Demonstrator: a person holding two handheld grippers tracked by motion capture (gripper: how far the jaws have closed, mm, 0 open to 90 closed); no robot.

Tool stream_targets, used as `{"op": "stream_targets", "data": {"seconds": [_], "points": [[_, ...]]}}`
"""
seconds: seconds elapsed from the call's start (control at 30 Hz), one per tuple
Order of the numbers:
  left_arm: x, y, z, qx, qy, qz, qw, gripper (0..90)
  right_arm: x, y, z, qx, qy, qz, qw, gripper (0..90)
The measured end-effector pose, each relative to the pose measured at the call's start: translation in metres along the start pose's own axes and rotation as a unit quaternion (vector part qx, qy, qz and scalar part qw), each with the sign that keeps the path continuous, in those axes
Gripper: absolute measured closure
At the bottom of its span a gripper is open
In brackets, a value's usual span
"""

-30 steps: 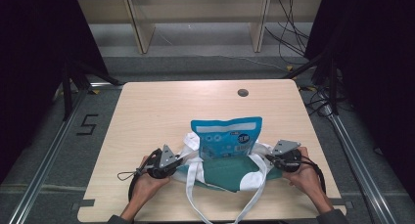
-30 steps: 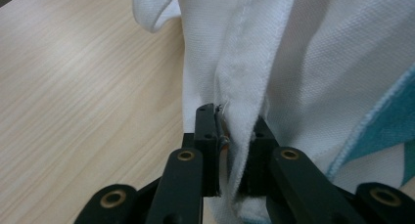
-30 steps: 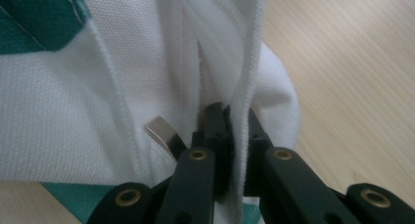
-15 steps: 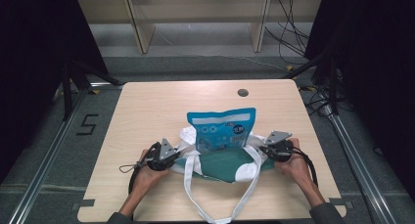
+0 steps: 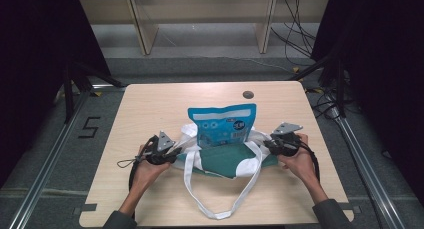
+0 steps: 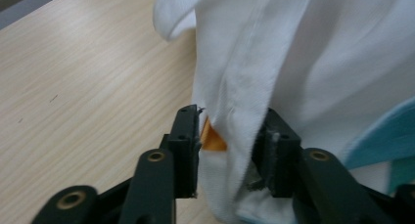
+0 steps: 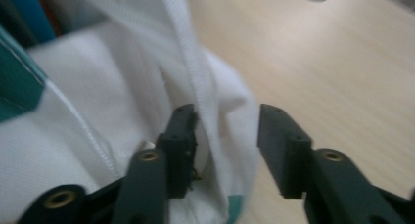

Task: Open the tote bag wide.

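A white tote bag [image 5: 225,161] with a dark green panel lies on the wooden table [image 5: 150,109], its mouth facing away from the person. A blue snack packet [image 5: 223,124] stands out of that mouth. My left gripper [image 5: 176,151] is at the bag's left rim. In the left gripper view the gripper [image 6: 230,136] is shut on a bunched fold of white fabric [image 6: 244,87], with a small orange tag [image 6: 211,138] against one jaw. My right gripper [image 5: 266,145] is at the bag's right rim. In the right gripper view it [image 7: 225,131] is shut on the white hem [image 7: 200,87].
The bag's long white handle loop [image 5: 220,211] trails toward the table's near edge. A round cable hole [image 5: 248,94] sits at the far centre-right of the table. Wooden shelf legs [image 5: 140,29] and cables [image 5: 300,39] are on the floor beyond.
Both grippers have drawn the bag's rim back toward the person, and the blue packet now stands farther out of the mouth. The handle loop has shifted slightly.
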State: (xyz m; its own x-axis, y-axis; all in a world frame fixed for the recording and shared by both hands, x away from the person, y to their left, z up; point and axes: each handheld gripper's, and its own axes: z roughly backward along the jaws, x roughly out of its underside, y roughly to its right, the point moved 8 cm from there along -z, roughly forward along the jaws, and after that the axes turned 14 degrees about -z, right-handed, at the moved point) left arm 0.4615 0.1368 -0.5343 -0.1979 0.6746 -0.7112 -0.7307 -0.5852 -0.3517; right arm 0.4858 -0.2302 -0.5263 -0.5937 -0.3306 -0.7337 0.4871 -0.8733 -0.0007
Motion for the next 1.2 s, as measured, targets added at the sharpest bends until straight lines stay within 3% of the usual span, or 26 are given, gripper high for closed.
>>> {"op": "stream_targets", "data": {"seconds": [0.03, 0.07, 0.13, 0.17, 0.23, 0.33, 0.37, 0.4, 0.43, 0.47, 0.53, 0.57, 0.63, 0.7, 0.77, 0.87, 0.97, 1.0, 1.03, 1.07, 1.1, 1.17, 1.2], "points": [[-0.003, -0.002, 0.006, -0.008, 0.007, 0.002, 0.9999, 57.5, -0.006, 0.002, 0.009, -0.001, 0.021, -0.010, 0.9997, 54.1], [-0.008, -0.003, 0.011, -0.013, 0.025, 0.019, 0.9994, 54.3, -0.012, 0.003, 0.018, -0.005, 0.042, -0.031, 0.9986, 53.3], [-0.014, -0.003, 0.022, -0.008, 0.045, 0.041, 0.9981, 51.7, -0.023, 0.002, 0.038, -0.014, 0.070, -0.049, 0.9963, 52.3], [-0.020, -0.003, 0.029, -0.007, 0.067, 0.061, 0.9959, 51.3, -0.026, 0.001, 0.044, -0.019, 0.080, -0.054, 0.9951, 50.9], [-0.026, 0.000, 0.036, 0.004, 0.077, 0.076, 0.9941, 49.8, -0.031, -0.009, 0.060, -0.059, 0.085, -0.073, 0.9919, 49.9], [-0.039, 0.009, 0.044, 0.031, 0.104, 0.091, 0.9899, 50.3, -0.037, -0.030, 0.070, -0.101, 0.097, -0.058, 0.9884, 48.5], [-0.044, 0.013, 0.047, 0.038, 0.110, 0.086, 0.9895, 50.2, -0.036, -0.037, 0.072, -0.113, 0.089, -0.061, 0.9878, 48.2], [-0.049, 0.018, 0.049, 0.054, 0.122, 0.093, 0.9867, 50.2, -0.036, -0.046, 0.073, -0.129, 0.083, -0.057, 0.9865, 48.2], [-0.053, 0.023, 0.050, 0.067, 0.127, 0.089, 0.9856, 50.1, -0.038, -0.051, 0.071, -0.142, 0.084, -0.041, 0.9855, 48.1], [-0.057, 0.029, 0.050, 0.079, 0.131, 0.084, 0.9847, 49.7, -0.036, -0.059, 0.070, -0.154, 0.074, -0.044, 0.9844, 48.2], [-0.061, 0.039, 0.046, 0.092, 0.129, 0.066, 0.9852, 47.2, -0.036, -0.065, 0.064, -0.149, 0.069, -0.015, 0.9863, 51.7], [-0.061, 0.042, 0.044, 0.095, 0.126, 0.057, 0.9858, 46.2, -0.033, -0.069, 0.061, -0.147, 0.058, -0.014, 0.9873, 57.3], [-0.062, 0.054, 0.037, 0.109, 0.125, 0.054, 0.9847, 49.3, -0.028, -0.073, 0.055, -0.158, 0.045, 0.014, 0.9864, 73.8], [-0.061, 0.059, 0.033, 0.088, 0.110, 0.019, 0.9898, 56.1, -0.023, -0.075, 0.053, -0.147, 0.039, 0.056, 0.9868, 83.4], [-0.060, 0.061, 0.034, 0.075, 0.105, 0.003, 0.9916, 62.9, -0.018, -0.079, 0.058, -0.140, 0.025, 0.070, 0.9873, 87.2], [-0.065, 0.063, 0.042, 0.068, 0.110, -0.021, 0.9914, 68.6, -0.010, -0.091, 0.071, -0.147, 0.013, 0.101, 0.9838, 88.2], [-0.061, 0.075, 0.037, 0.078, 0.089, -0.056, 0.9913, 70.6, 0.004, -0.103, 0.074, -0.163, -0.021, 0.127, 0.9781, 88.2], [-0.057, 0.084, 0.031, 0.093, 0.075, -0.074, 0.9901, 71.1, 0.011, -0.107, 0.071, -0.170, -0.041, 0.133, 0.9756, 88.3], [-0.053, 0.089, 0.026, 0.094, 0.063, -0.085, 0.9899, 71.3, 0.018, -0.111, 0.065, -0.177, -0.056, 0.146, 0.9717, 88.3], [-0.048, 0.093, 0.019, 0.093, 0.045, -0.105, 0.9891, 71.4, 0.024, -0.114, 0.061, -0.177, -0.069, 0.142, 0.9715, 88.3], [-0.040, 0.097, 0.011, 0.094, 0.024, -0.123, 0.9877, 71.6, 0.030, -0.117, 0.053, -0.185, -0.081, 0.158, 0.9666, 88.3], [-0.031, 0.101, -0.001, 0.094, 0.006, -0.129, 0.9871, 72.2, 0.039, -0.118, 0.039, -0.175, -0.105, 0.163, 0.9654, 88.3], [-0.026, 0.102, -0.008, 0.098, 0.002, -0.119, 0.9880, 72.4, 0.043, -0.119, 0.032, -0.173, -0.109, 0.161, 0.9654, 88.3]]}}
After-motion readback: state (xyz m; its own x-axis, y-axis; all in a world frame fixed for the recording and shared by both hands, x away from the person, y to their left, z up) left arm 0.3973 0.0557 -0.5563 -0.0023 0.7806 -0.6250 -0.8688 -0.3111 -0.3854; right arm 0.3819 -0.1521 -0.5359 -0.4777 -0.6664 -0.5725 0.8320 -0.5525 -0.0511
